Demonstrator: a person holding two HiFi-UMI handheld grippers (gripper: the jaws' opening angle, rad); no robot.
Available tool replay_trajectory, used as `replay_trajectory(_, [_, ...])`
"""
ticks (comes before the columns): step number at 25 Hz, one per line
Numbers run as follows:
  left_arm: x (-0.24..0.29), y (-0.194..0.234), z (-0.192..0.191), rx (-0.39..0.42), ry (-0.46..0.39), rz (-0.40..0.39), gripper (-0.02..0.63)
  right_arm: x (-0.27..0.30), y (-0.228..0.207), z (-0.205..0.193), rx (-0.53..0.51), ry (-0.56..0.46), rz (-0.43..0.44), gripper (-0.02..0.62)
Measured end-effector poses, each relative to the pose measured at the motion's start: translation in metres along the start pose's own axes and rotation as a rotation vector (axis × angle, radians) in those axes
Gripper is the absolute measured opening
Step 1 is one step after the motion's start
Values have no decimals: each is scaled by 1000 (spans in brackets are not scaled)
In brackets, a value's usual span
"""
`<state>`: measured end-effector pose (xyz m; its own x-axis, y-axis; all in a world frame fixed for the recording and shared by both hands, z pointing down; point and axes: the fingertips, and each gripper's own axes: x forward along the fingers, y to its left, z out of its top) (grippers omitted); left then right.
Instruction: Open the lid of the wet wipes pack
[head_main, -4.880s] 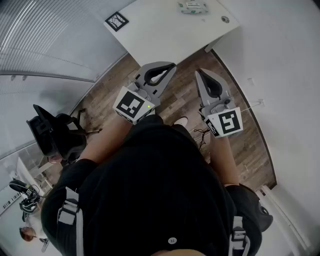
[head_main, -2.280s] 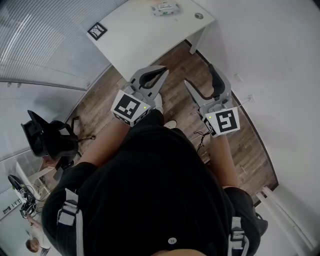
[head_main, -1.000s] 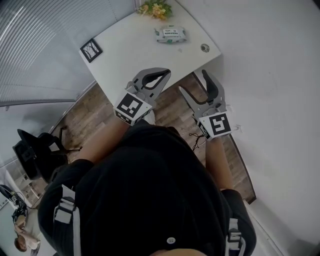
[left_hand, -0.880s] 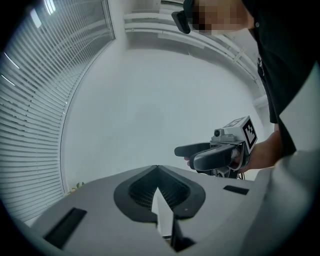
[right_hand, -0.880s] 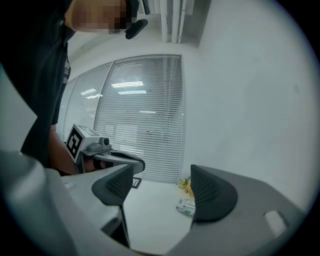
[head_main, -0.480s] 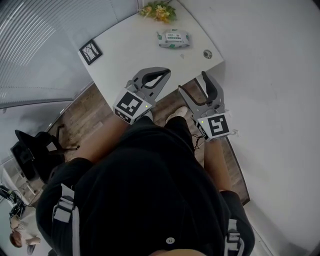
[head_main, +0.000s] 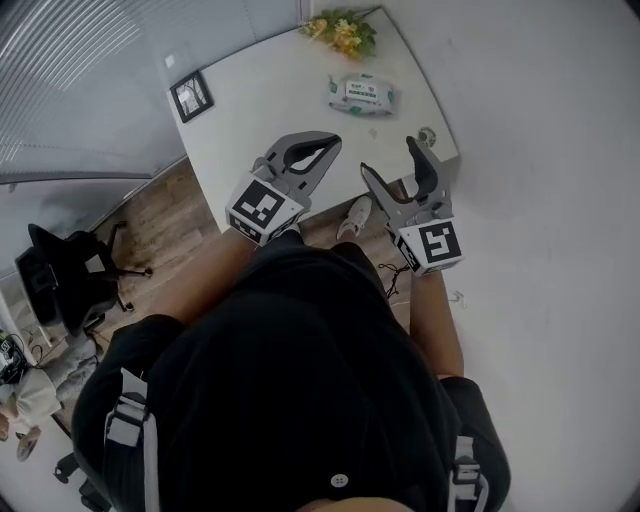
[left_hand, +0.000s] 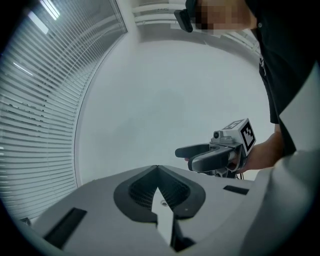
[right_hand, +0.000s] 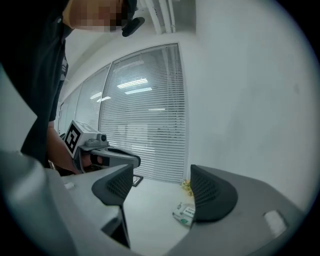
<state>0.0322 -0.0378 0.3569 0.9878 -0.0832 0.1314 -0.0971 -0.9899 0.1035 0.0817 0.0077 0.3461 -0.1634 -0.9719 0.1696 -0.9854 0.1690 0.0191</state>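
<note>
Pack (head_main: 362, 93) is seen flat on table (head_main: 250, 120), 12 o'clock of both grippers, well apart. Left gripper (head_main: 325, 142) is closed and empty; right gripper (head_main: 390, 158) is open and empty. Pack body should be pinned before the lid is lifted.

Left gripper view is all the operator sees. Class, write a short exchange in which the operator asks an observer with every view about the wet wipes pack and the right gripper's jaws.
Operator: Where is the wet wipes pack?
Observer: The wet wipes pack lies flat on the white table, with nothing touching it.
Operator: Are the right gripper's jaws open?
Observer: Yes. The right gripper has its jaws apart, with nothing between them.
</note>
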Motion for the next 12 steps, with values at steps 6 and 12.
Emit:
replay_trajectory(6, [44, 24, 6, 0, 17, 119, 5, 22, -57, -4, 3, -3, 102, 356])
replay_trajectory(12, [79, 32, 11, 8, 44, 222, 6, 37, -105, -8, 11, 10, 191, 351])
